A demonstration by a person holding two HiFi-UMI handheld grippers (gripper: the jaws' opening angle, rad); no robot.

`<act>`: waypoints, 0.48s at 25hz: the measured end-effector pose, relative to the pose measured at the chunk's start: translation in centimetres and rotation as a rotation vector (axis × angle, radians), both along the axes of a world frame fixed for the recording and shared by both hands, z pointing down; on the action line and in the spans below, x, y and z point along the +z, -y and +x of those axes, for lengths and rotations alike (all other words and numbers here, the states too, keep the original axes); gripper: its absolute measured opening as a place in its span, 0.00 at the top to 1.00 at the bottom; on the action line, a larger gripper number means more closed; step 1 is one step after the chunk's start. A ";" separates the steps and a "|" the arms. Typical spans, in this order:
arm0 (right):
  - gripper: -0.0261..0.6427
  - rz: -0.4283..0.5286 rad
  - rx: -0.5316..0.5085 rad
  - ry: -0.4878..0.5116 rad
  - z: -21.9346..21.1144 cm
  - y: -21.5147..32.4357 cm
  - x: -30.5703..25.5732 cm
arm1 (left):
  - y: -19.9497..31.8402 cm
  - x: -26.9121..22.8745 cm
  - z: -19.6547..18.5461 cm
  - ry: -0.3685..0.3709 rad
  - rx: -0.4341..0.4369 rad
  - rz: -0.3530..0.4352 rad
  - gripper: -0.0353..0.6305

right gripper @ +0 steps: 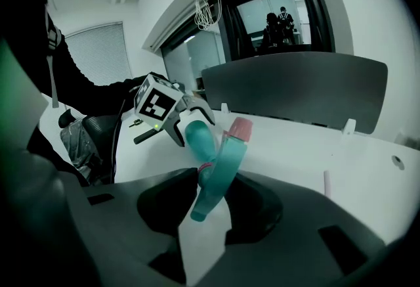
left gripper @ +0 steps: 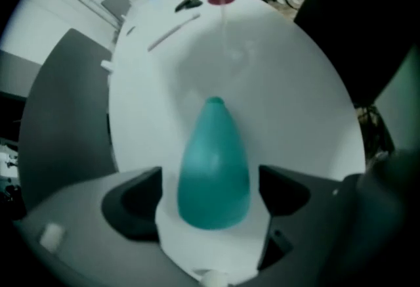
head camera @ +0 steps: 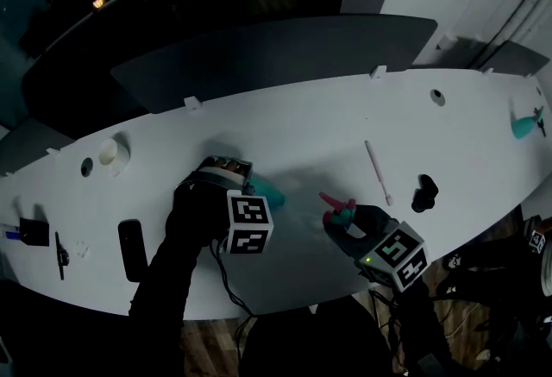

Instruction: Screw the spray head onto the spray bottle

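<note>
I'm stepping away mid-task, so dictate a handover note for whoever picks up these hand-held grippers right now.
Left hand-held gripper: jaws wide open around the spray bottle, pads clear of it. It lies on the white table.
Right hand-held gripper: shut on the spray head, held off the table.
Done: head picked up.
To do: grip bottle, bring head to its neck, screw on.

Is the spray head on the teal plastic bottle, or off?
Off: the teal plastic bottle shows a bare neck, and the teal-and-pink spray head sits in the jaws of the right gripper.
</note>
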State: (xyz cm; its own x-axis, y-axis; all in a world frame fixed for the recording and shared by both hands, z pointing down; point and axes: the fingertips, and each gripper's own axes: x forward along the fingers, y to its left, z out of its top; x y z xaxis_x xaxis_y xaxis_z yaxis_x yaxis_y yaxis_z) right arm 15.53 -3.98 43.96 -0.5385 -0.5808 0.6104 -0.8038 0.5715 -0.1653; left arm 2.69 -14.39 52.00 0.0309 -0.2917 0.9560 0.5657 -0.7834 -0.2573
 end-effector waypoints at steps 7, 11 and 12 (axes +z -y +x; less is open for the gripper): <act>0.76 -0.002 0.020 0.017 0.3 0.0 -0.1 | -0.8 3.2 -0.1 -0.046 -0.004 -0.040 0.28; 0.76 -0.005 0.015 0.014 0.1 0.1 0.0 | -0.7 3.0 -0.2 -0.080 -0.038 -0.043 0.28; 0.76 -0.003 0.011 0.013 -0.1 0.2 0.0 | -0.6 3.0 -0.2 -0.091 -0.046 -0.037 0.28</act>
State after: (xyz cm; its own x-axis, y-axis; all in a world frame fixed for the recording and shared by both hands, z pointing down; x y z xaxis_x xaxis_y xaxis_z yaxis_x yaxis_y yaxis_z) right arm 15.44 -4.17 43.93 -0.5397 -0.5851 0.6054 -0.8080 0.5619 -0.1772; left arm 2.45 -13.77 54.96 0.1059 -0.2591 0.9600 0.5045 -0.8180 -0.2764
